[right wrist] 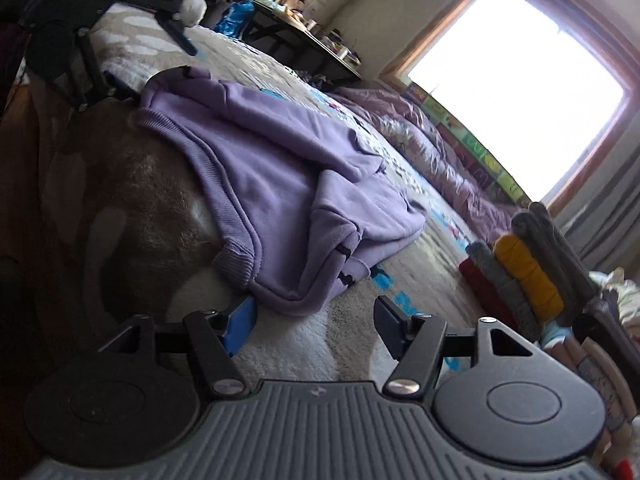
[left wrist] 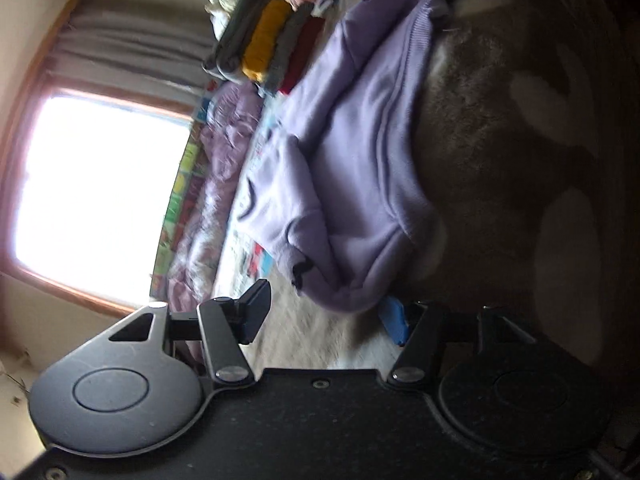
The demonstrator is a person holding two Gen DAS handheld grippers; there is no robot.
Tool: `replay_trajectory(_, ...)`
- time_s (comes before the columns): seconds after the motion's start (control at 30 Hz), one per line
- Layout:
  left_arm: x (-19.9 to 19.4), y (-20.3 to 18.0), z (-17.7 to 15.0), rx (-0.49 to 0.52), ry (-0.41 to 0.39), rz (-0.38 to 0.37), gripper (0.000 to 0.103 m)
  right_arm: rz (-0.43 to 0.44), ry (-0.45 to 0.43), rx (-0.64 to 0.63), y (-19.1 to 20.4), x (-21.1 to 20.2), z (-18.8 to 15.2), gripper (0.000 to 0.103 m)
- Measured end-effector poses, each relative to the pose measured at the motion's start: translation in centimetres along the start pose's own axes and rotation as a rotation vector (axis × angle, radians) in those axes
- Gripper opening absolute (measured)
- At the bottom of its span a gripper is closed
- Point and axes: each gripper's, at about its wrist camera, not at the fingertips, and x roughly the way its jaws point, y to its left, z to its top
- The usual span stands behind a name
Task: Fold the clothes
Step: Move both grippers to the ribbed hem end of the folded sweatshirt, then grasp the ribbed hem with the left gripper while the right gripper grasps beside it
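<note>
Item: lilac fleece sweatshirt [right wrist: 280,184] with ribbed cuffs and hem, lying partly folded on a cream, patterned plush blanket [right wrist: 304,344]. It lies across the blanket's front edge, where the surface rolls down into a brown, pale-spotted drop [right wrist: 132,184]; one ribbed cuff sits at that edge. A small dark mark shows at its near hem; what it is cannot be told.

Left gripper [left wrist: 324,316]: jaws parted, nothing between them. One blue pad [left wrist: 394,320] sits just at the sweatshirt's near hem; whether it touches cannot be told. The other pad, dark from this side, stands over bare blanket. The view is rolled sideways and blurred.

Right gripper [right wrist: 312,320]: jaws parted, empty. Its blue pad [right wrist: 239,326] lies just beside the near corner of the sweatshirt; contact uncertain. Bare blanket lies between and ahead of the pads.

Open room: a strip of bare blanket at the near hem, and more beyond the far side of the sweatshirt towards a crumpled mauve quilt [right wrist: 432,140].

Bounds: a stack of folded clothes in grey, mustard and red [right wrist: 520,272] stands well apart from the sweatshirt, in the right wrist view near the right gripper. Beyond the quilt run a row of bright coloured panels [right wrist: 480,164] and a bright window [right wrist: 516,84], washed out. A dark, cluttered table [right wrist: 304,36] stands past the bed; its contents are too small to name.

Cut off: the other gripper shows dark at the top left of the right wrist view, its fingers hard to make out.
</note>
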Motion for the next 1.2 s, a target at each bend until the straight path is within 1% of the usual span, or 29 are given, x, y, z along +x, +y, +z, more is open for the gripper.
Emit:
replay_trajectory(0.1,0.1,0.0,-0.3,0.018,-0.041,0.027,0.061,-0.001,-0.012,-0.035,0.1,0.2,0.0,0.065)
replay_trajectory(0.27,0.5,-0.5,-0.6,-0.039,-0.089,0.055,0.06,-0.003,-0.03,-0.036,0.2,0.3,-0.3,0.065)
replay_trajectory(0.33,0.7,-0.3,-0.3,-0.06,-0.094,0.056,0.06,-0.004,-0.047,-0.023,0.3,0.7,-0.2,0.064)
replay_trajectory(0.47,0.1,0.7,-0.8,-0.17,-0.069,0.045,0.06,0.004,-0.067,0.017,0.1,1.4,-0.4,0.061)
replay_trajectory(0.5,0.0,0.9,-0.8,-0.188,-0.066,0.039,0.058,0.007,-0.072,0.02,0.0,1.4,-0.4,0.059)
replay_trajectory(0.57,0.1,0.9,-0.6,-0.21,-0.067,0.02,0.048,0.007,-0.083,0.017,0.1,1.4,-0.6,0.056)
replay_trajectory(0.6,0.3,1.1,-0.4,-0.232,-0.064,0.005,0.039,0.013,-0.088,0.025,0.1,1.5,-0.6,0.053)
replay_trajectory(0.63,0.5,1.2,-0.3,-0.256,-0.061,-0.008,0.036,0.02,-0.092,0.034,0.1,1.7,-0.6,0.046)
replay_trajectory(0.67,0.6,1.4,-0.2,-0.283,-0.063,-0.018,0.036,0.028,-0.094,0.041,0.2,1.9,-0.6,0.041)
replay_trajectory(0.73,0.8,1.8,-0.2,-0.324,-0.062,-0.03,0.033,0.037,-0.097,0.065,0.3,2.1,-0.5,0.037)
replay_trajectory(0.87,1.1,3.3,-0.1,-0.451,-0.064,-0.07,0.026,0.073,-0.096,0.132,-0.6,2.1,-0.5,0.028)
replay_trajectory(1.0,0.6,3.7,0.6,-0.467,-0.074,-0.098,0.022,0.083,-0.091,0.163,-1.0,1.3,-0.2,0.025)
replay_trajectory(1.07,-0.3,4.0,0.7,-0.485,-0.088,-0.112,0.022,0.084,-0.095,0.173,-1.2,0.4,-0.2,0.025)
replay_trajectory(1.17,-2.0,4.1,0.8,-0.485,-0.112,-0.121,0.021,0.084,-0.106,0.179,-1.2,-1.3,-0.1,0.025)
replay_trajectory(1.2,-2.3,4.4,0.8,-0.506,-0.122,-0.127,0.022,0.082,-0.115,0.185,-1.3,-2.0,-0.1,0.025)
